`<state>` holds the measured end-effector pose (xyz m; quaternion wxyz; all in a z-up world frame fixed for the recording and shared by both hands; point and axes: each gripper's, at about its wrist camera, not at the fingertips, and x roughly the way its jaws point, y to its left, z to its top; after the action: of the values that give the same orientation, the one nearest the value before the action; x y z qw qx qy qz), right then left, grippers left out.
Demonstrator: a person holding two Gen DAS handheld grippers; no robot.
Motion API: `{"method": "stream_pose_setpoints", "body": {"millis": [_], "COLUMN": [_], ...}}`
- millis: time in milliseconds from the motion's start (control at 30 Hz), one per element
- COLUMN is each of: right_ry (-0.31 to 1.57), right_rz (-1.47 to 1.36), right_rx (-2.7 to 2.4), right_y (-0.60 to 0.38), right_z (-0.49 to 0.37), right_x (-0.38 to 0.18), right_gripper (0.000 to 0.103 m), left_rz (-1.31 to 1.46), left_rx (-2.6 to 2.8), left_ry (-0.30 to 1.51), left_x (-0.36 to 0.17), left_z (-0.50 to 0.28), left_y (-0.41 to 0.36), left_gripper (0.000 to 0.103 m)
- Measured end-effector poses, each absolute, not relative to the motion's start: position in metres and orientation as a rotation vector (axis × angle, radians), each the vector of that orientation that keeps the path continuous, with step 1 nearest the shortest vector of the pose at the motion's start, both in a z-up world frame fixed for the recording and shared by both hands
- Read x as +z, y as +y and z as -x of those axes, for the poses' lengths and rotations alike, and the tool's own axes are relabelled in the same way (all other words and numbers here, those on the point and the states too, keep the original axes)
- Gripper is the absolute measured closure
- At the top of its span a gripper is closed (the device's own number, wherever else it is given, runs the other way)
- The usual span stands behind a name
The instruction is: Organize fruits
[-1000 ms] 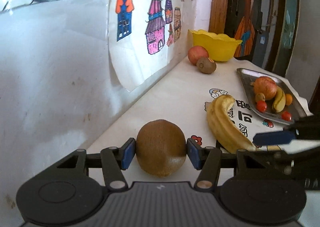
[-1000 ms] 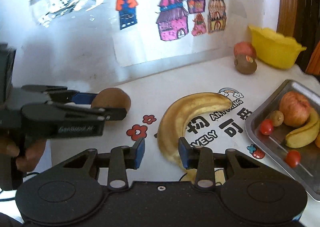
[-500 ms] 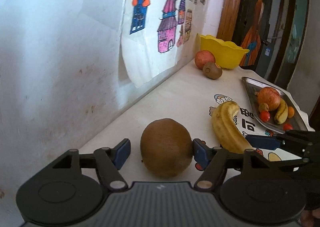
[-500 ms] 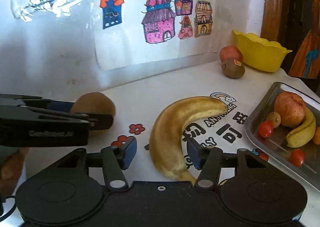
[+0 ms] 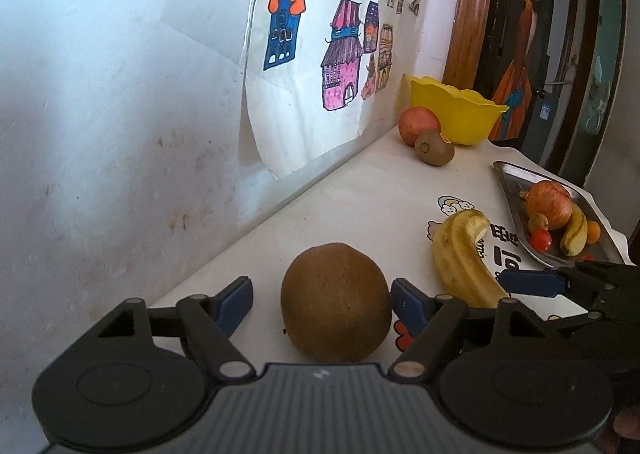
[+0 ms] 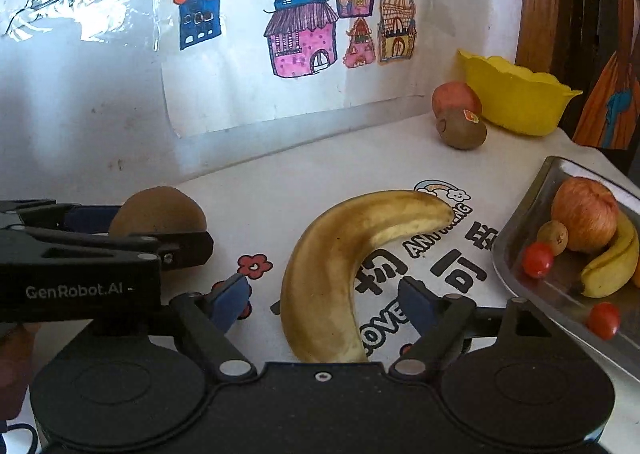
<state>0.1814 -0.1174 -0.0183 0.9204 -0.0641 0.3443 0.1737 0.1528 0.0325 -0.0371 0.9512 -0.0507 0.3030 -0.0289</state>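
A brown kiwi (image 5: 336, 302) rests on the white table between the jaws of my left gripper (image 5: 320, 306). That gripper is open, with a gap at the left pad. To its right lies a large yellow banana (image 6: 340, 262), curved and brown-flecked. Its thick lower part sits between the jaws of my right gripper (image 6: 324, 304), which are opening, with neither pad pressing on it. In the right wrist view the left gripper (image 6: 120, 230) and the kiwi (image 6: 158, 210) appear at the left. The left wrist view shows the banana (image 5: 460, 258) and the right gripper's fingertips (image 5: 528, 282).
A metal tray (image 6: 520, 210) at the right holds an apple (image 6: 586, 214), a small banana (image 6: 612, 266), a small kiwi (image 6: 554, 237) and cherry tomatoes (image 6: 538, 260). At the back stand a yellow bowl (image 6: 516, 102), an apple (image 6: 454, 98) and a kiwi (image 6: 462, 130). The wall runs close along the left.
The left jaws have spread and let go of the kiwi, which stays on the table. The right jaws have widened a lot and sunk around the banana.
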Motion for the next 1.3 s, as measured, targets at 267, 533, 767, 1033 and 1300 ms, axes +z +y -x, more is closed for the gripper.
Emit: {"method": "stream_pose_setpoints", "body": {"millis": [267,533,767,1033,1300], "right_ry": [0.697,0.685,0.676,0.67,0.62], "right_rz": [0.122,0.113,0.18,0.015,-0.098], "right_rx": [0.386,0.372,0.371,0.41,0.408], "right_y": [-0.115,-0.12,-0.121,-0.153,-0.177], "right_z": [-0.184,-0.182,-0.165,-0.146,-0.126], "right_x": [-0.017,-0.017,-0.012,-0.007,0.0], "right_gripper": [0.041,0.061,0.065,0.065,0.064], "left_rz": [0.131,0.145,0.142,0.168,0.165], "left_rx": [-0.078,-0.072,-0.066,-0.089,-0.102], "left_ry": [0.624,0.634,0.643,0.667,0.688], "left_x": [-0.035,-0.035,-0.033,-0.032,-0.03], "left_z": [-0.154,-0.155,-0.15,-0.145,-0.142], "left_y": [0.03,0.03,0.028,0.022,0.011], "left_gripper": [0.042,0.043,0.043,0.043,0.043]}}
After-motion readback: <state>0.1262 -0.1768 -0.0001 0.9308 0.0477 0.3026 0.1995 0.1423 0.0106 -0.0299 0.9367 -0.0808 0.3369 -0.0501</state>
